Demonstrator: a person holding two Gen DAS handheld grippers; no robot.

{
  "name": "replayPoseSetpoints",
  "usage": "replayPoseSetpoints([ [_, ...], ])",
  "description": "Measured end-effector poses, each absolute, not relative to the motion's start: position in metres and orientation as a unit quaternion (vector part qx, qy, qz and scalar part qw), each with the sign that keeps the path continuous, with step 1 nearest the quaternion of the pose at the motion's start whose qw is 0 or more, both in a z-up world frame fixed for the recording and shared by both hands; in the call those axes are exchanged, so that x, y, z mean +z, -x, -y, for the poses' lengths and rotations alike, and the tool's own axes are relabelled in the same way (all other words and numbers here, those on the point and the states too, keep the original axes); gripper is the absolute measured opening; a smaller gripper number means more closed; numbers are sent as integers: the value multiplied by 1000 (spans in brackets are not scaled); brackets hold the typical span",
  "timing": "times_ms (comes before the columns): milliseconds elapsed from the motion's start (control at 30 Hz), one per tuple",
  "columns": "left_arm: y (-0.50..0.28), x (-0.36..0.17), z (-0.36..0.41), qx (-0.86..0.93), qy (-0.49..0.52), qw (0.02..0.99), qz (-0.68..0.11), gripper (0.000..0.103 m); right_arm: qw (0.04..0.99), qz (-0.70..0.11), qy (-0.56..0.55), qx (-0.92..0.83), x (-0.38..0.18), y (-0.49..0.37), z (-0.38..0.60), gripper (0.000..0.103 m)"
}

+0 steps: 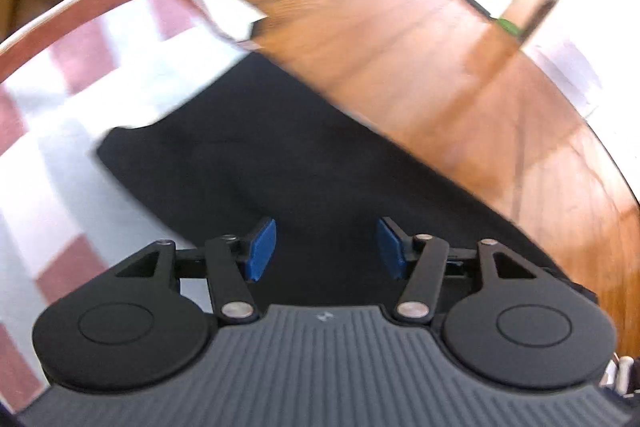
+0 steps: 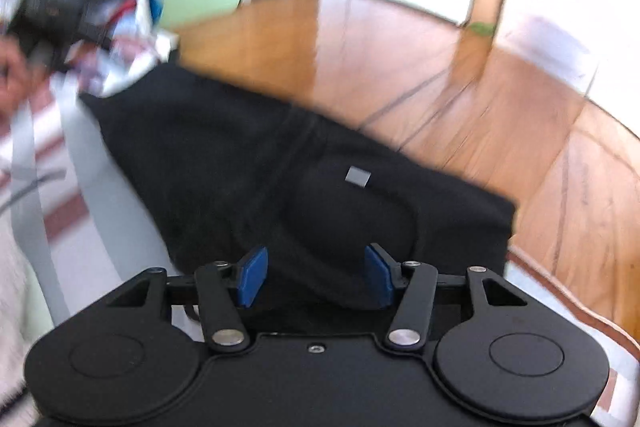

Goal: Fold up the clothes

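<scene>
A black garment (image 1: 304, 163) is seen spread on a surface covered with a white and red checked cloth (image 1: 80, 75), next to a wooden floor (image 1: 420, 47). In the left wrist view, the left gripper (image 1: 326, 247) is held just above the garment, with its blue pads (image 1: 262, 249) set wide apart and nothing between them. In the right wrist view, the right gripper (image 2: 316, 275) is also widely opened and empty. The garment (image 2: 248, 155) lies directly under and ahead of it, and a small grey label (image 2: 357, 176) is visible on the fabric beyond the fingertips. Contact with the fabric cannot be confirmed, because both views are blurred.
</scene>
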State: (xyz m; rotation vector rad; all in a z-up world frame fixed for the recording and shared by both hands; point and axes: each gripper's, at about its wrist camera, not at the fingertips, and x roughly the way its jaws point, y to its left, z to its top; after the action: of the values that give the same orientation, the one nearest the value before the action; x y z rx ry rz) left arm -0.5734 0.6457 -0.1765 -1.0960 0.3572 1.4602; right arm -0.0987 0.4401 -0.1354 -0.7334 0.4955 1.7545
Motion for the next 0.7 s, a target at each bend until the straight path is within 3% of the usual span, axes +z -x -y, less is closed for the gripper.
replayPoseSetpoints([
  [100,614,-204,-645,627,522,567,-111,55,576,-213,278,739,-119,88,-433,61],
  [233,649,-236,-652,641,588,492,-29,56,570,-291,251,726,-126,76,-440,60],
  [333,647,-245,-657,628,613,480,5,64,567,-349,208,716,-135,63,-437,60],
  [600,625,-256,-690,660,573,483,-56,70,575,-365,209,701,-154,49,-434,60],
  [633,622,-257,-695,664,566,483,-65,61,575,-369,208,700,-156,46,-434,61],
  [667,618,-257,-700,670,557,486,-78,25,572,-373,214,699,-159,45,-436,61],
  [700,613,-255,-705,676,543,490,-94,15,571,-370,226,697,-160,45,-439,61],
])
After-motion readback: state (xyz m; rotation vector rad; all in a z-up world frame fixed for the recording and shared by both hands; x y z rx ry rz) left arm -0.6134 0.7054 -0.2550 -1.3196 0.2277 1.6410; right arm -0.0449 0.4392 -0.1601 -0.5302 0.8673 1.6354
